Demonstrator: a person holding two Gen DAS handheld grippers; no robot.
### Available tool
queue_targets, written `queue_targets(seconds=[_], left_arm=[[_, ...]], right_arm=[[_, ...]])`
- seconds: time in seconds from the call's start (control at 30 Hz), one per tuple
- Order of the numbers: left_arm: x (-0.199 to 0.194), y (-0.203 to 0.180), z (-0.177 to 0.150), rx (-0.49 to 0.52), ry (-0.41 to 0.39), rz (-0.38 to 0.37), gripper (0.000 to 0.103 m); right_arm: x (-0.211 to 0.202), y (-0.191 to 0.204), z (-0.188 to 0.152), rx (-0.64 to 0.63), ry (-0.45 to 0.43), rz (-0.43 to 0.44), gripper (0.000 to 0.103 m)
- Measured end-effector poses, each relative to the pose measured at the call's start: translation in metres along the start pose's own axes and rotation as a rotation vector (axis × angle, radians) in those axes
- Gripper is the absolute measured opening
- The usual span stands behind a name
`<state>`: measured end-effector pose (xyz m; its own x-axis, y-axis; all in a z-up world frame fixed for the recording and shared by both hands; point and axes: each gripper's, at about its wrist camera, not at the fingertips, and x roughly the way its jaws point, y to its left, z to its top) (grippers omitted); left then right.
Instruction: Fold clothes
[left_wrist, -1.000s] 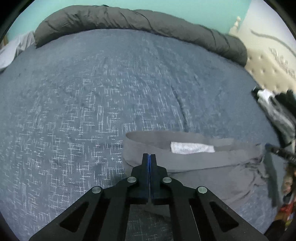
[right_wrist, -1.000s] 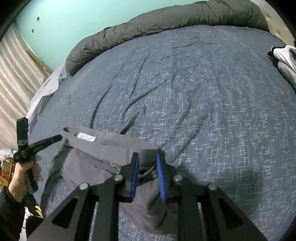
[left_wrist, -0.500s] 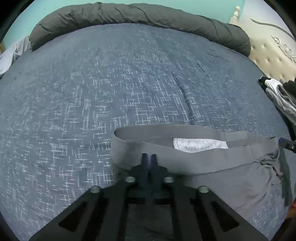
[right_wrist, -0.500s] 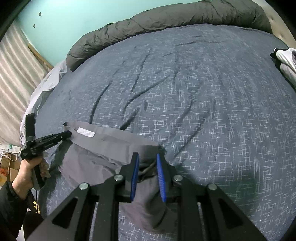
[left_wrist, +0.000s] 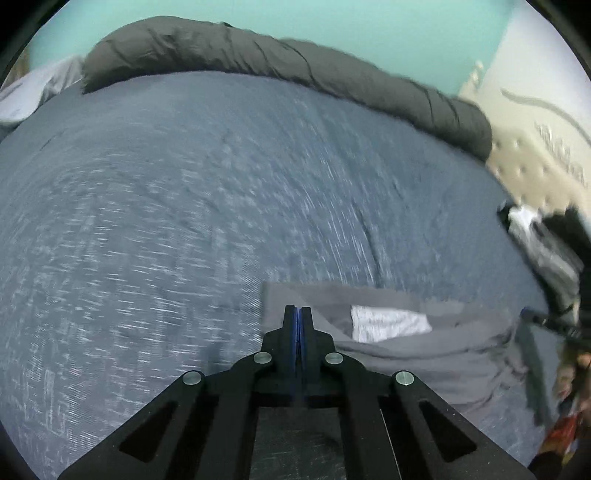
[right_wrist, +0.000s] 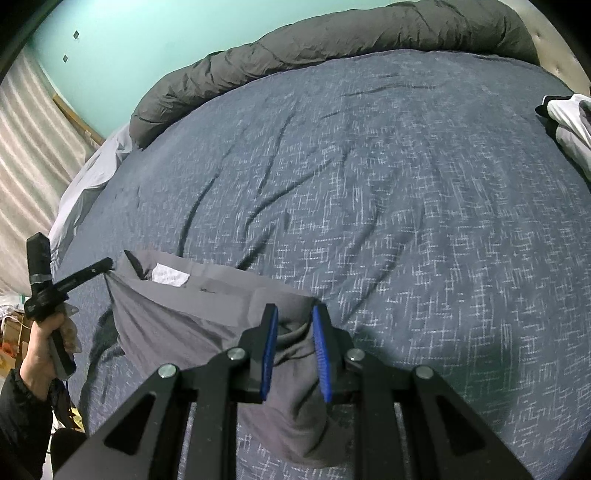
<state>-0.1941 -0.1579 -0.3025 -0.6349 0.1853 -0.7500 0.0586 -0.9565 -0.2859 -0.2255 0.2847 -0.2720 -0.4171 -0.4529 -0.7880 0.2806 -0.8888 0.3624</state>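
Observation:
Grey shorts (right_wrist: 177, 317) with a white label (right_wrist: 170, 275) inside the waistband lie near the front edge of the blue bedcover (right_wrist: 369, 166). My right gripper (right_wrist: 295, 325) is shut on a bunched right end of the waistband, its blue pads (right_wrist: 269, 343) held a little apart by the cloth. My left gripper (left_wrist: 297, 314) is shut on the waistband's left corner. From the right wrist its tip (right_wrist: 107, 264) shows pinching that corner, with a hand (right_wrist: 40, 347) on the handle. The shorts (left_wrist: 424, 354) span between the two grippers, and the leg part hangs below the right one.
A rolled dark grey duvet (right_wrist: 332, 40) runs along the far side of the bed. A pile of black and white clothes (right_wrist: 569, 122) sits at the right edge near the beige padded headboard (left_wrist: 535, 155). A striped curtain (right_wrist: 22, 147) hangs at the left.
The left wrist view is blurred and has swung, so the shorts now sit further right in it. The right gripper has hardly moved; both keep their hold.

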Motion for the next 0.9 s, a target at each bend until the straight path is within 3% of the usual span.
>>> queue_targets(seconds=[0.13,0.23,0.37,0.53,0.6,0.67,0.9], left_arm=[[-0.005,0.019,0.008,-0.069,-0.033,-0.008,0.001],[-0.005,0.031,0.011,-0.11,-0.044,0.004,0.001],[-0.007,0.046,0.008,-0.161,-0.033,0.028,0.001],[0.001,0.045,0.004,-0.15,0.001,0.023,0.002],[0.005,0.045,0.003,-0.145,0.014,0.021,0.007],[0.008,0.045,0.002,-0.14,0.027,0.019,0.028],[0.024,0.035,0.007,-0.036,0.074,0.027,0.03]], right_arm=[[0.004,0.003,0.003,-0.007,0.009,-0.006,0.019],[0.009,0.006,0.005,-0.008,0.019,-0.009,0.03],[0.021,0.005,0.009,0.012,0.045,-0.005,0.035],[0.037,0.009,0.012,-0.008,0.079,-0.015,0.042],[0.041,0.012,0.013,-0.024,0.089,-0.019,0.042],[0.046,0.015,0.011,-0.044,0.103,-0.027,0.042],[0.056,0.021,0.005,-0.106,0.116,-0.045,0.042]])
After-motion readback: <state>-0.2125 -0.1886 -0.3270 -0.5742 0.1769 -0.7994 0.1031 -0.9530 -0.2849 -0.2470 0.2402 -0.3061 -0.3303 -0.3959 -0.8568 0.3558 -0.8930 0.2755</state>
